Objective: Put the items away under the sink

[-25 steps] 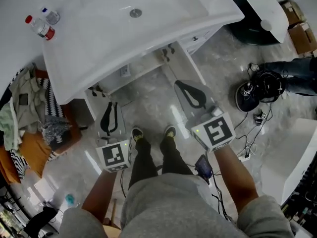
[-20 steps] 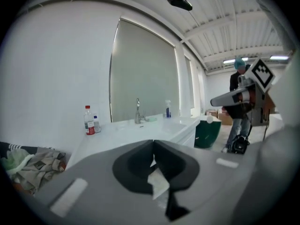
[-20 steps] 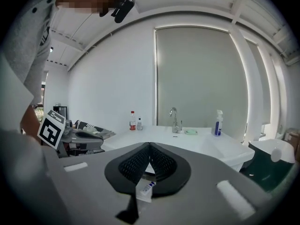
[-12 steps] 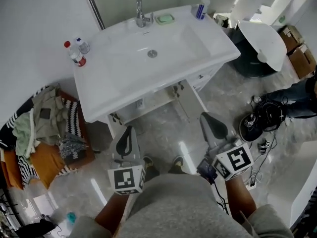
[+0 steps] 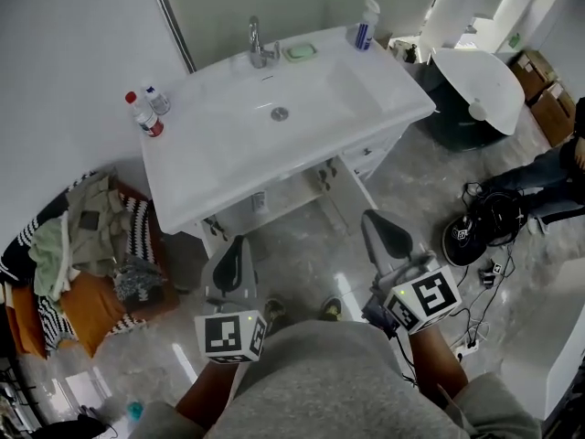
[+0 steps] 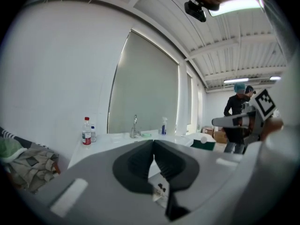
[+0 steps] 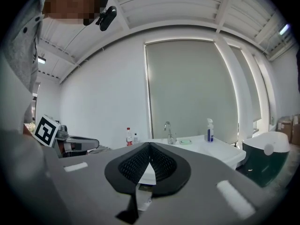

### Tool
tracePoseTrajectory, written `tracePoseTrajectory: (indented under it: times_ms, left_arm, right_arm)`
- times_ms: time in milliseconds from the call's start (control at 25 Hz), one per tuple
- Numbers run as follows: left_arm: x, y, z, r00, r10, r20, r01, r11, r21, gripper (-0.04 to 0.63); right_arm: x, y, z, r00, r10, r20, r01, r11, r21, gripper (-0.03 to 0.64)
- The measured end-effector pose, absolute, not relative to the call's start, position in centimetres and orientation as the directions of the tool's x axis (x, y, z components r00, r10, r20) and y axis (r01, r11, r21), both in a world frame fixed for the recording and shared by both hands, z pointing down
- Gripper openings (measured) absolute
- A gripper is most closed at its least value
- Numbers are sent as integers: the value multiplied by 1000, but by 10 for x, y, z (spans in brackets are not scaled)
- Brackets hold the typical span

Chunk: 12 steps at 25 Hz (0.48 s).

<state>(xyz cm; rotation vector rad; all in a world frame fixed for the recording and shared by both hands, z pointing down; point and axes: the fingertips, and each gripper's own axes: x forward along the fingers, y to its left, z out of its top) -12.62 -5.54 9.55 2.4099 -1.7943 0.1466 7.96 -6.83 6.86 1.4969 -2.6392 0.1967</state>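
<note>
A white sink vanity [image 5: 228, 144] stands ahead, its cupboard [image 5: 274, 201] open underneath. On the sink top are two small bottles [image 5: 144, 112] at the left, a green soap dish [image 5: 300, 51] by the tap [image 5: 257, 48], and a blue spray bottle [image 5: 364, 24] at the back right. My left gripper [image 5: 235, 245] and right gripper [image 5: 373, 219] hang side by side in front of the vanity, at about sink-top height. Both are shut with nothing between the pads [image 6: 140, 161] [image 7: 138, 163]. The bottles [image 6: 86, 131] [image 7: 128, 137] show beyond the jaws in both gripper views.
A heap of laundry [image 5: 82, 245] lies on the floor at the left. At the right stand a dark bin with a white lid [image 5: 475, 90] and cardboard boxes [image 5: 548, 90]. Cables and headphones [image 5: 475, 227] lie on the floor. Another person [image 6: 236, 111] stands at the far right.
Both grippers have risen from in front of the open cupboard to about sink-top height. The head view has lifted, bringing the tap, soap dish and spray bottle into sight.
</note>
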Motion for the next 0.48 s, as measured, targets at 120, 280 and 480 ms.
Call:
tracePoseTrajectory:
  times_ms: [120,280,480]
  left_arm:
    - [-124,-55,99,284,-942,177,-959,-280,51,12]
    - [-120,-54,103,285,-939,193,-959,-279,60,12]
    - [-107,-51,107,306,-931,199,-952,-299,65,12]
  right_arm:
    - [86,-65,67,-511,-847,149,-859,509,-54,0]
    - [94,-61,66,-502,-853,140,-865,499,-57,0]
    - [97,-55,65,-510,-850,131,-860,509,-46,0]
